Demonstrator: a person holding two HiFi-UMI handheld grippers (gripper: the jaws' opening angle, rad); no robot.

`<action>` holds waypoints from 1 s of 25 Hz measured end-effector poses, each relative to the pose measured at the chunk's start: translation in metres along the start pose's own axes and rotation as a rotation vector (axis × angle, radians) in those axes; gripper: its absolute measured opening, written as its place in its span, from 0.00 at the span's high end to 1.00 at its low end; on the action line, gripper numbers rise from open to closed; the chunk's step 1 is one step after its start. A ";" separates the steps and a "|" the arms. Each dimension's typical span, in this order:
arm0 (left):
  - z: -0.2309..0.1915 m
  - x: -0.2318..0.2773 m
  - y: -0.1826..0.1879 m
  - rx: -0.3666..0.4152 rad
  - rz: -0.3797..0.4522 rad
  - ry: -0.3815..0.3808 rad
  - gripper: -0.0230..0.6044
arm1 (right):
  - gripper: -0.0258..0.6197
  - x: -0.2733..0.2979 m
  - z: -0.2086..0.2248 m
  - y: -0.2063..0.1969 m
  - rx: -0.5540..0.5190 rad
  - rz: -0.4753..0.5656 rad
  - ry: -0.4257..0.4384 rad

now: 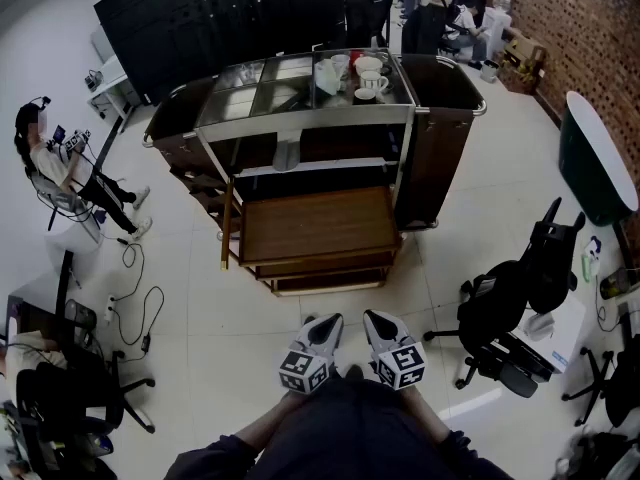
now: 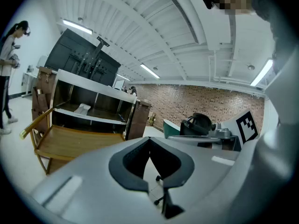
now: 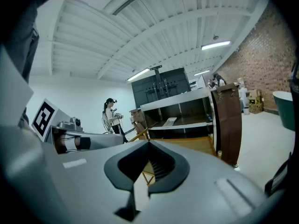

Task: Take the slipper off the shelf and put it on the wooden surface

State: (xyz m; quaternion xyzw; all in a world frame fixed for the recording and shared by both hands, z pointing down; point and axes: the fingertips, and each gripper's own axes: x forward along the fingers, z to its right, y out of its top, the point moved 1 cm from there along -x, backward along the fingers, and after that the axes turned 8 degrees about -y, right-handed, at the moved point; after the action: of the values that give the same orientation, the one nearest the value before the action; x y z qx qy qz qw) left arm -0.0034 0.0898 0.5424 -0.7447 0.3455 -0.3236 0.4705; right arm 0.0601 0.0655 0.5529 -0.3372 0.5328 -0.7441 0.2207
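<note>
A pale slipper lies on the middle shelf of a service cart, under its steel top. Below and in front of it juts a wooden surface, bare. My left gripper and right gripper hang side by side close to my body, well short of the cart, both shut with nothing in them. In the left gripper view the slipper shows far off on the shelf beyond the left gripper. The right gripper view has the slipper above the right gripper.
Cups and a jug stand on the cart top. Black office chairs crowd the right side, near a dark round table. A person sits at the left, with cables on the tiled floor.
</note>
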 end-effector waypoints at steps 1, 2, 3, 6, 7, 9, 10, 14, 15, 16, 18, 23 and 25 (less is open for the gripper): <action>0.000 0.000 -0.001 0.003 -0.006 0.000 0.94 | 0.96 0.000 0.000 0.000 0.001 0.000 -0.001; 0.000 -0.001 -0.002 0.006 -0.011 -0.001 0.94 | 0.96 0.000 -0.001 0.000 0.002 0.000 -0.001; -0.001 -0.001 -0.002 0.008 -0.015 0.000 0.94 | 0.96 0.000 -0.001 0.000 0.002 -0.001 -0.001; -0.003 -0.001 -0.003 0.007 -0.022 0.010 0.94 | 0.96 0.001 0.000 -0.001 0.003 -0.002 0.000; -0.004 -0.001 -0.004 0.004 -0.026 0.014 0.94 | 0.96 0.001 0.000 -0.002 0.004 -0.003 -0.001; -0.006 -0.002 -0.004 -0.003 -0.028 0.022 0.94 | 0.96 0.002 0.000 -0.002 0.004 -0.004 -0.001; -0.008 -0.001 -0.004 -0.007 -0.028 0.024 0.94 | 0.96 0.002 0.001 -0.002 0.004 -0.004 -0.002; -0.014 0.005 -0.002 -0.012 -0.031 0.029 0.94 | 0.96 0.005 0.009 -0.001 0.017 -0.003 -0.018; -0.016 0.006 -0.002 -0.012 -0.032 0.032 0.94 | 0.96 0.006 0.011 -0.001 0.022 -0.003 -0.023; -0.019 0.008 -0.002 -0.012 -0.032 0.037 0.94 | 0.96 0.007 0.013 -0.001 0.025 -0.002 -0.027; -0.030 0.011 0.001 -0.016 -0.035 0.055 0.94 | 0.96 0.011 0.017 0.002 0.028 0.000 -0.032; -0.086 0.024 0.013 0.001 -0.062 0.145 0.94 | 0.96 0.033 0.028 0.017 0.027 0.008 -0.039; -0.122 0.037 0.025 0.026 -0.065 0.194 0.94 | 0.96 0.048 0.031 0.024 0.016 0.008 -0.035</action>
State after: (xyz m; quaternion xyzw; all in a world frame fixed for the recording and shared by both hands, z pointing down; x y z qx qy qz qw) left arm -0.0867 -0.0071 0.5682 -0.7145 0.3608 -0.4138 0.4337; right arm 0.0495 0.0042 0.5496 -0.3462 0.5240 -0.7417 0.2355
